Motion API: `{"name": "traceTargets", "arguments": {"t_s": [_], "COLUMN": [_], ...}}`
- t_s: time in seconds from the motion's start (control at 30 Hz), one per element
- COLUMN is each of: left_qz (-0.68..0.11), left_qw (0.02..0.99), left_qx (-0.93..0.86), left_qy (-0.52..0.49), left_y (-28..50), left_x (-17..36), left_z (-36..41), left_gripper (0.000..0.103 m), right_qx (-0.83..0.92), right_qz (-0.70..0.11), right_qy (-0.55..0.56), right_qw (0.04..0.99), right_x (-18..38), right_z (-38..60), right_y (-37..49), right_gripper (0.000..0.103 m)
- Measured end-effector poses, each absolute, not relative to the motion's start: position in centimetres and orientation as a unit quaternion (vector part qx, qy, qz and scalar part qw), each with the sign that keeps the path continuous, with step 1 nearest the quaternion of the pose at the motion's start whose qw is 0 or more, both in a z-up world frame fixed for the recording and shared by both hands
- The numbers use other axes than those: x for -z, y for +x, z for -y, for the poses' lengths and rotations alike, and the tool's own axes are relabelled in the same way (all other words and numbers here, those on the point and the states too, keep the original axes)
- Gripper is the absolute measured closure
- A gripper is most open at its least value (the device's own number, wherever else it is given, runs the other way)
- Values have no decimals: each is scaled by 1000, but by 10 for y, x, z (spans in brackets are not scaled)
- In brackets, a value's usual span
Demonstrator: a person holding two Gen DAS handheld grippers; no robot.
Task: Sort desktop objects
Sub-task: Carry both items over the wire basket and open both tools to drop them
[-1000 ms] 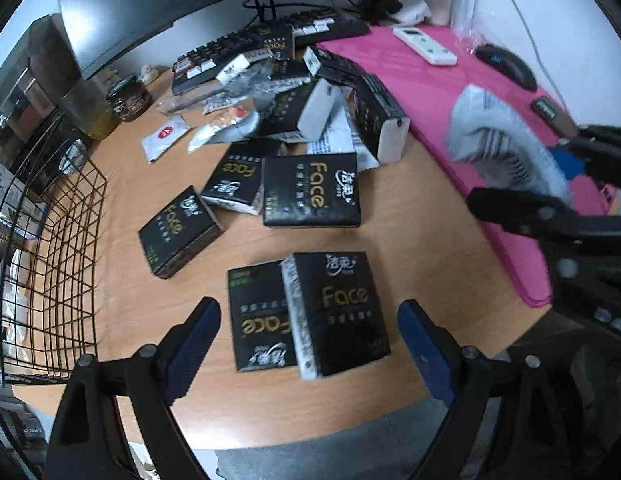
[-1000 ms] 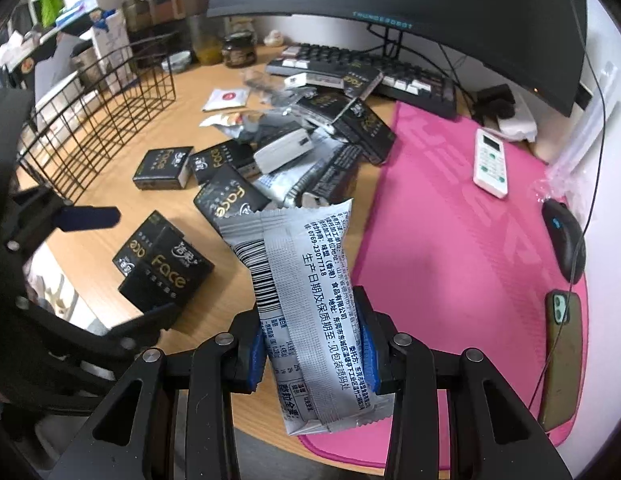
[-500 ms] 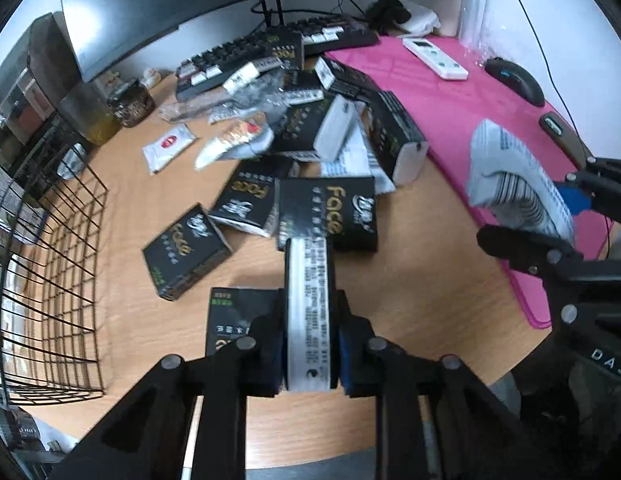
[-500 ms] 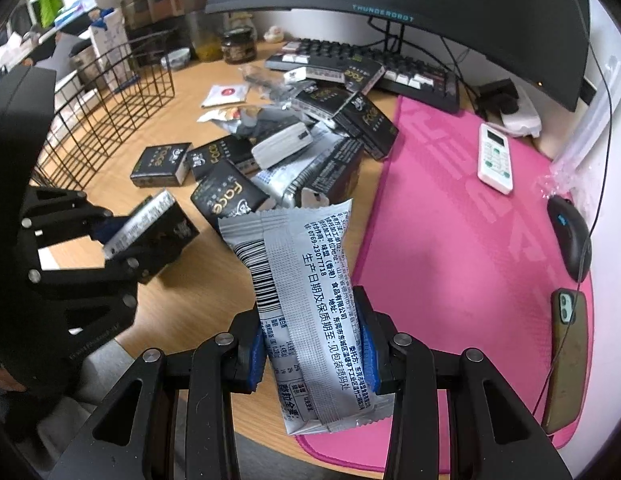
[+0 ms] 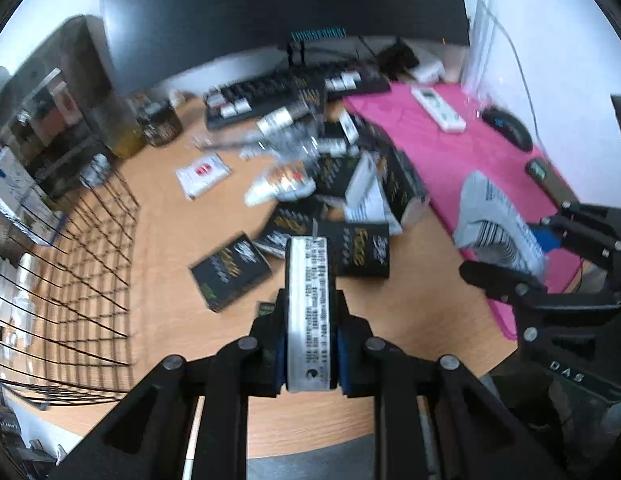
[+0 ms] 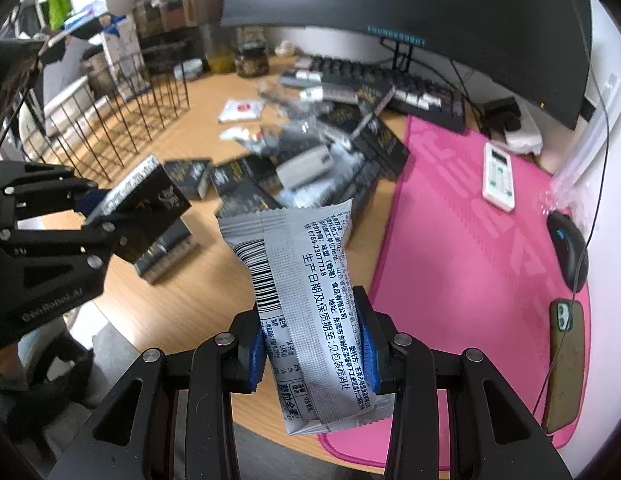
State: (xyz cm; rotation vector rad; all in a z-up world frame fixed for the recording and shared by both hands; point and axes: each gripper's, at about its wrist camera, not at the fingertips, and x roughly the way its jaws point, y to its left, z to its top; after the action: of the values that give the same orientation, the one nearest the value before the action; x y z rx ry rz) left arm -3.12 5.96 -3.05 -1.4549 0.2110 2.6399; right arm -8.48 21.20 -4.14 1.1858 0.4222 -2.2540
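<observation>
My left gripper (image 5: 309, 344) is shut on a black "Face" tissue pack (image 5: 309, 300), held edge-on above the wooden desk (image 5: 410, 312). In the right wrist view that pack (image 6: 150, 200) hangs tilted in the left gripper (image 6: 90, 208), above another black pack (image 6: 166, 252). My right gripper (image 6: 312, 344) is shut on a grey snack packet (image 6: 306, 280) with a barcode, which also shows at the right of the left wrist view (image 5: 494, 224). Several more black packs and silver wrappers (image 5: 330, 184) lie heaped mid-desk. A black wire basket (image 5: 70, 280) stands at the left.
A pink desk mat (image 6: 470, 220) carries a white remote (image 6: 498, 176), a black mouse (image 6: 568, 248) and a phone (image 6: 566, 360). A keyboard (image 6: 410, 92) and a monitor (image 6: 430, 8) stand at the back. A jar (image 5: 158, 124) sits beside the basket.
The left jaws closed on a black tissue pack and lifted it off the desk, turning it edge-on. The right gripper kept its hold on the grey packet and barely moved.
</observation>
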Motion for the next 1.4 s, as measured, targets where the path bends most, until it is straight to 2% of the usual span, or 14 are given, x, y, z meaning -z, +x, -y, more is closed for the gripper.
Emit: {"name": "traceTargets", "arguments": {"t_s": [0.23,0.47,0.67,0.77,1.4], "left_qz": [-37,24,76,90,134], "left_qw": [17,-87,-136,-152,-182], "left_qx": [-912,-924,-903,-892,-842], "left_qy": [-408,-372,-400,-416,-489], "left_y": [-10,11,1,-3,-22], "left_x": [-34,-67,-38,-22,31], "left_z": [-5,109,189,211,254], "left_gripper": [83,83,83,83,83], "right_qx": [850,816,768,764,746], "right_qz": [-135,-136,-147,-166,-232], "right_qy": [378,341,379,387,419], "right_qw": [341,446,495,488,463], "right_x": [-12,-54,-40,-20,35], "right_z": [-161,-45,60,91,154], "right_y": [-63,-48,-55,-58,-85], "right_gripper": [65,65,65,65,65]}}
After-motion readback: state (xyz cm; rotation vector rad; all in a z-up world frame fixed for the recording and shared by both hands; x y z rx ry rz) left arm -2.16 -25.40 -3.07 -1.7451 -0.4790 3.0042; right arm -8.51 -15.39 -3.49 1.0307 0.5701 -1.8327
